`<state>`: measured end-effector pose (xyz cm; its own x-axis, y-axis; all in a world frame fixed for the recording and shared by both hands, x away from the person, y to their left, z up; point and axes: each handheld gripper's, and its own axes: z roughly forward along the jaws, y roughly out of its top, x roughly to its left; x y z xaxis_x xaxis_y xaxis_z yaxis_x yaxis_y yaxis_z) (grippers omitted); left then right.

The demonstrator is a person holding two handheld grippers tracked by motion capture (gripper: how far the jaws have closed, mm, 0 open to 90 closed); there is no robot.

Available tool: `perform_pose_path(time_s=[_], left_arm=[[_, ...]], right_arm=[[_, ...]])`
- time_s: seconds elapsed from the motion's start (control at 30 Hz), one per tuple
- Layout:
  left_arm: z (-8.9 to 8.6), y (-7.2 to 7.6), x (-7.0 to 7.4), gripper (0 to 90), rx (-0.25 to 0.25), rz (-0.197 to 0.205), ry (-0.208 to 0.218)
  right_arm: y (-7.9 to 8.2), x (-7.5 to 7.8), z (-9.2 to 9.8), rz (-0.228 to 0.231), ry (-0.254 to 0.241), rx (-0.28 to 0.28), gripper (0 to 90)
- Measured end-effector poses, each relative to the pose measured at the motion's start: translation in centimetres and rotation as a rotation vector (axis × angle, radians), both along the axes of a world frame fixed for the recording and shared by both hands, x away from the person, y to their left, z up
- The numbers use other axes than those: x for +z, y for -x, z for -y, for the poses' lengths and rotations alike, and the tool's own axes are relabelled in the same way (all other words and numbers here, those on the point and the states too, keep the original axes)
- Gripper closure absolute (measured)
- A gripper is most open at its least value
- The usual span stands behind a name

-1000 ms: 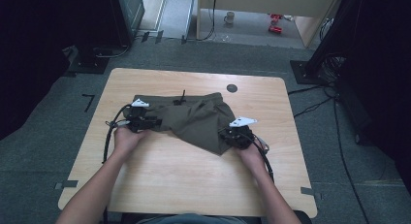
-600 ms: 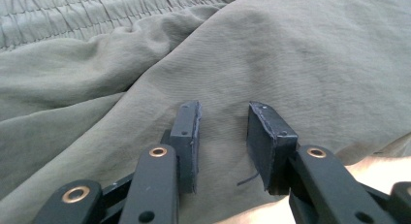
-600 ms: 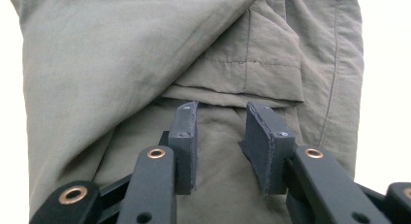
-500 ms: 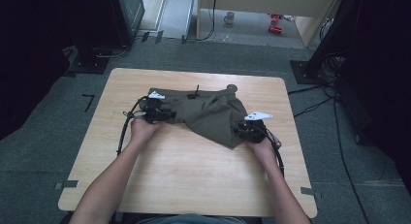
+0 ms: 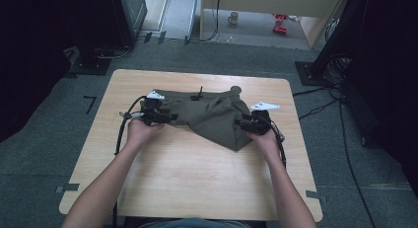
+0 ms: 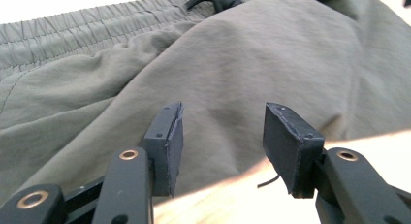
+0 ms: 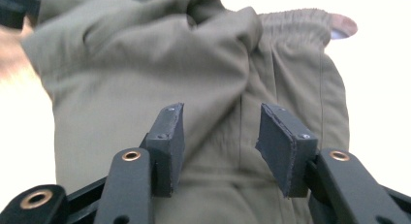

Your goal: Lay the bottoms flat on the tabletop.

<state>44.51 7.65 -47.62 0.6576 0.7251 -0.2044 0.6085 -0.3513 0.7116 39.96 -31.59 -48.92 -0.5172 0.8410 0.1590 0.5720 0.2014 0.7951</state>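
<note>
Crumpled olive shorts (image 5: 207, 114) on table (image 5: 197, 178)

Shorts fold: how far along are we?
Done: the olive shorts lie bunched on the table, one part doubled over, elastic waistband at the far side. In hand: nothing gripped; left claw and right claw both stand open over the fabric. Left: likely regrip, smooth the wrinkles and finish the fold.
</note>
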Motion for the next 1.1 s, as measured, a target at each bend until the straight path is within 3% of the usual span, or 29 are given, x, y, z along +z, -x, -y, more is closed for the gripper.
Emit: perform_pose_path(time_s=[0.2,0.43,0.57,0.67,0.8,0.87,0.97,1.1], left_arm=[[-1.1,1.3,0.2,47.9,0.006,0.003,0.036],[-2.6,2.4,0.2,46.7,0.023,0.008,0.041],[-3.6,2.7,0.1,46.7,0.043,0.008,0.037],[-4.3,2.7,-0.1,46.7,0.062,-0.005,0.059],[-4.8,2.7,-0.4,47.2,0.073,-0.014,0.070],[-5.0,2.7,-0.5,47.9,0.078,-0.022,0.086],[-5.2,2.7,-0.5,49.0,0.082,-0.026,0.099],[-5.4,2.8,-0.5,49.1,0.083,-0.030,0.099]], right_arm=[[-2.0,0.9,-0.7,0.002,-0.034,-0.009,50.0],[-4.0,0.9,-2.4,-0.017,-0.071,0.008,48.0],[-4.4,0.5,-3.4,0.009,-0.012,0.019,47.0],[-4.7,-0.3,-3.6,-0.016,0.002,0.008,46.7],[-5.1,-1.2,-3.6,-0.043,0.003,0.010,55.6],[-5.2,-1.4,-3.6,-0.060,-0.011,0.011,63.7],[-5.0,-1.3,-4.1,-0.056,0.022,0.029,81.1],[-4.7,-0.3,-4.5,-0.044,0.022,0.027,86.4]])
